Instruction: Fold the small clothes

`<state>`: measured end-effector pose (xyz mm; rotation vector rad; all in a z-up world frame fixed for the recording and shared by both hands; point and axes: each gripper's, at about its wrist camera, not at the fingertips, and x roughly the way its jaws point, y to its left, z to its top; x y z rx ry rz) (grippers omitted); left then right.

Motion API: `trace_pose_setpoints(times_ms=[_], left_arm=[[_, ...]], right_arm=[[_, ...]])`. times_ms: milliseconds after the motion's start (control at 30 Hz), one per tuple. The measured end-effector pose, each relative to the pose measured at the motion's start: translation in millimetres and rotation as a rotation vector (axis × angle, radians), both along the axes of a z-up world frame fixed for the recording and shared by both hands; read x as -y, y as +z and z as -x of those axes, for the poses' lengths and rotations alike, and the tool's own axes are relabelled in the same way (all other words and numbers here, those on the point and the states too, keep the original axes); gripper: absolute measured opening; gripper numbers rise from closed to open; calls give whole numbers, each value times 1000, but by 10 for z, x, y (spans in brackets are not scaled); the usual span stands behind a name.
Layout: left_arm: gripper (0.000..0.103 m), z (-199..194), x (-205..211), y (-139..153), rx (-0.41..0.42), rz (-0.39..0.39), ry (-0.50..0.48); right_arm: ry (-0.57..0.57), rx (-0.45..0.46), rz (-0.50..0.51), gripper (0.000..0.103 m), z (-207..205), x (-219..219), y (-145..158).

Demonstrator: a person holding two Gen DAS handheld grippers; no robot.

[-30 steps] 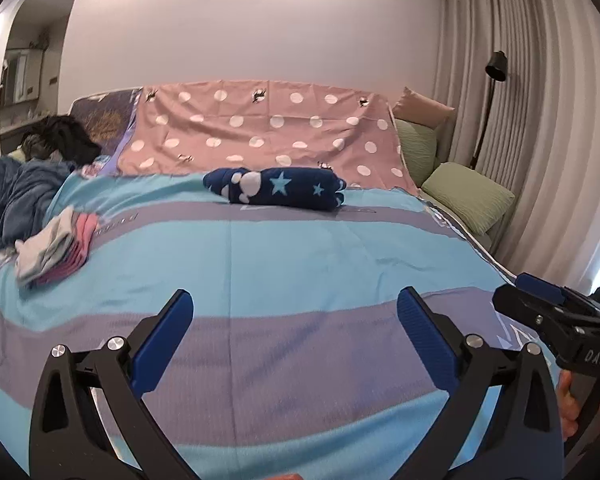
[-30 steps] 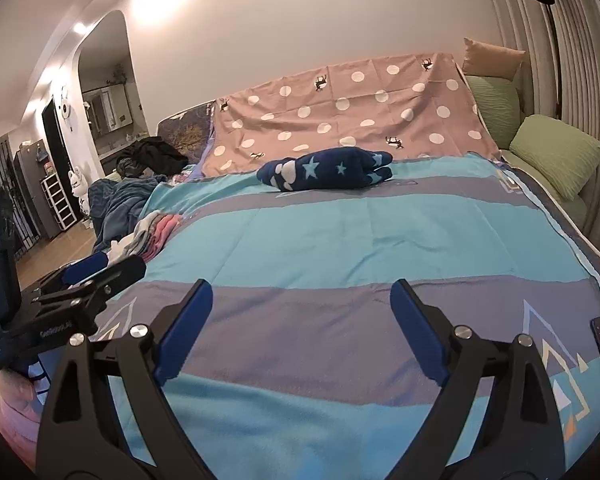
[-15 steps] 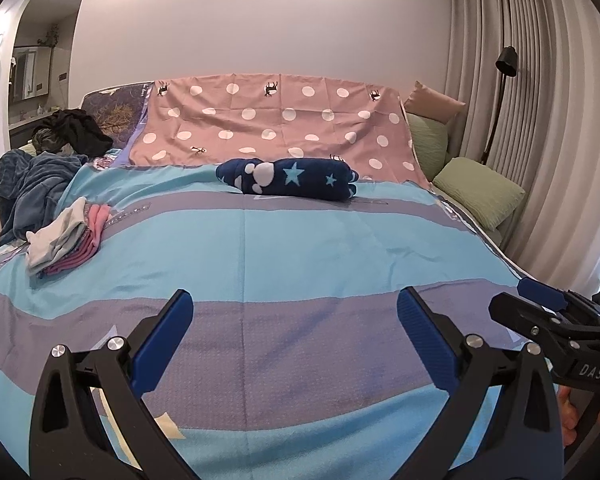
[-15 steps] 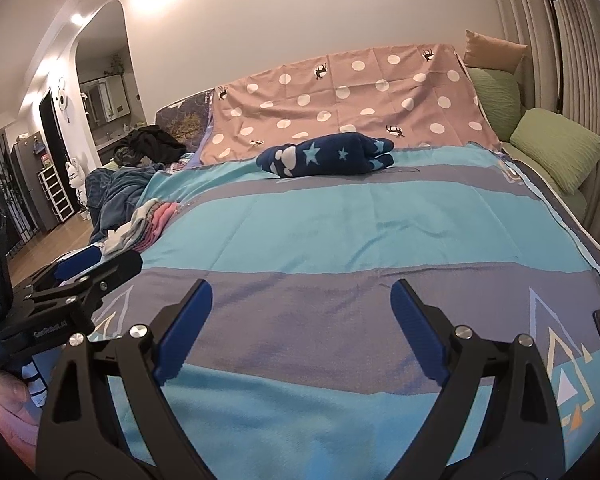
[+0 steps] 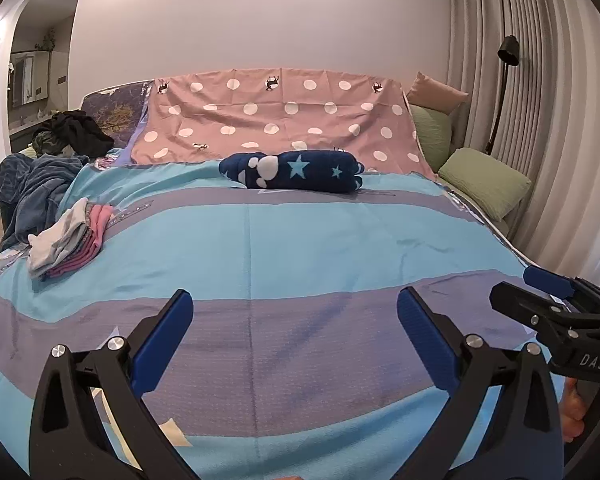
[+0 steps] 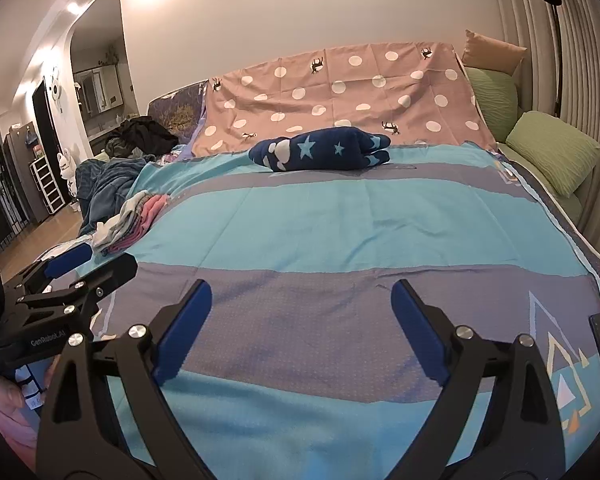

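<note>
You hold the left gripper (image 5: 294, 330) low over the near part of the bed, and its jaws stand wide apart with nothing between them. The right gripper (image 6: 300, 320) is in the same state: the jaws are spread wide and they hold nothing. Under both of them lies only the bed cover (image 5: 340, 240), with its light blue and grey-purple stripes.

In the left wrist view the right gripper shows at the right edge, beside the left one and apart from it. In the right wrist view the left gripper (image 6: 80, 272) shows at the left edge.

The small clothes (image 5: 66, 238) lie in a loose pile near the left edge of the bed, well apart from both grippers. The pile has grey and white pieces on top and pink pieces under them. How many pieces there are, I cannot tell.

Far at the head of the bed, a dark blue rolled blanket (image 5: 292, 170) with stars lies across the cover, just in front of a pink sheet with white dots (image 5: 280, 120). Green pillows (image 5: 484, 182) lie at the right side, near the curtain (image 5: 540, 120). A dark blue blanket (image 5: 32, 196) is heaped beyond the left edge of the bed.
</note>
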<state>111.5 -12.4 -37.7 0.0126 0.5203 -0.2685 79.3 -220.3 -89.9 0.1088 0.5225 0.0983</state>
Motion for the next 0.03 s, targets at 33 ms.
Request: trace_pose_setpoints(times_ms=[33], left_arm=[[102, -2, -5, -3, -1, -1, 0]], right_arm=[[-1, -2, 0, 93, -7, -3, -4]])
